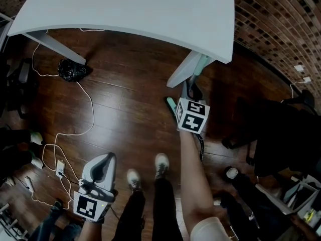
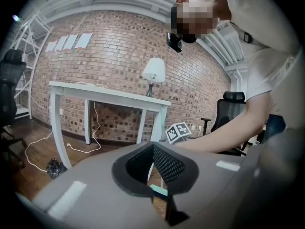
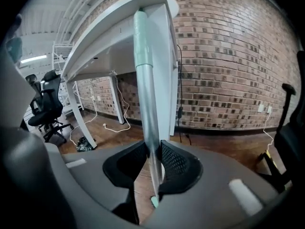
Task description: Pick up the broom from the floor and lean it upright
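the jaws of the right gripper are clamped on the silvery handle of the broom. the broom stands nearly upright, running from between the pads toward 12 o'clock. its mint-green top end rests up against the edge of the white surface, beside a white leg. the jaws of the left gripper are together with nothing in them. in the head view this gripper sits low at about 7 o'clock, well apart from the broom, and the right gripper is near 1 o'clock from the person's shoes. on the wooden floor a black bag lies at 10 o'clock, with a white cable trailing past it.
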Tool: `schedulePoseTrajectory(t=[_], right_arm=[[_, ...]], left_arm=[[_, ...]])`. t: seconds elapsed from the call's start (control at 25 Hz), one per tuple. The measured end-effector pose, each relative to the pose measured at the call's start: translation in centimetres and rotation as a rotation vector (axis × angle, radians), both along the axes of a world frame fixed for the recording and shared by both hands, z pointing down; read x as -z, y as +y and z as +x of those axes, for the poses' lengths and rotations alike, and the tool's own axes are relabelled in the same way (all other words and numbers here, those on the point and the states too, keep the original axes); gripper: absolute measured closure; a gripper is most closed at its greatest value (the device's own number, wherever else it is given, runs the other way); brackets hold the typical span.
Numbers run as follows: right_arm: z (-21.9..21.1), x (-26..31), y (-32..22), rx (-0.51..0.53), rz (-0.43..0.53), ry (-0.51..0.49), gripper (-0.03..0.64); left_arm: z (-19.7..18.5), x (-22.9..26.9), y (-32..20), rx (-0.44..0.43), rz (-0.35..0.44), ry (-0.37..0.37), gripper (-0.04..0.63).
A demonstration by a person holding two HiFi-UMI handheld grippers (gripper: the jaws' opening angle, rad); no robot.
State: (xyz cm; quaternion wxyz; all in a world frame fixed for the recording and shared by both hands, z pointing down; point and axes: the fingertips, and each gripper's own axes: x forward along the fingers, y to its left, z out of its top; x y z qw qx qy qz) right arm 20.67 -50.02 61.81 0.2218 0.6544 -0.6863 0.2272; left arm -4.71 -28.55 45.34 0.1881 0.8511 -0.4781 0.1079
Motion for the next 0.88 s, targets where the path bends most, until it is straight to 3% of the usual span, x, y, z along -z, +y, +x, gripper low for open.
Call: schedulePoseTrajectory(t=[0.32, 0.88], right_arm=[[0.9, 0.2, 0.0, -0.029, 0.061, 0.076, 0.508], [0.8, 0.5, 0.2, -0.007, 0.074, 0.075, 0.493]], left_arm=[[-0.8, -0.3, 0.0, 0.004, -0.004, -0.007, 0.597], [-0.4, -0.4, 0.0, 0.005, -0.007, -0.009, 0.598]])
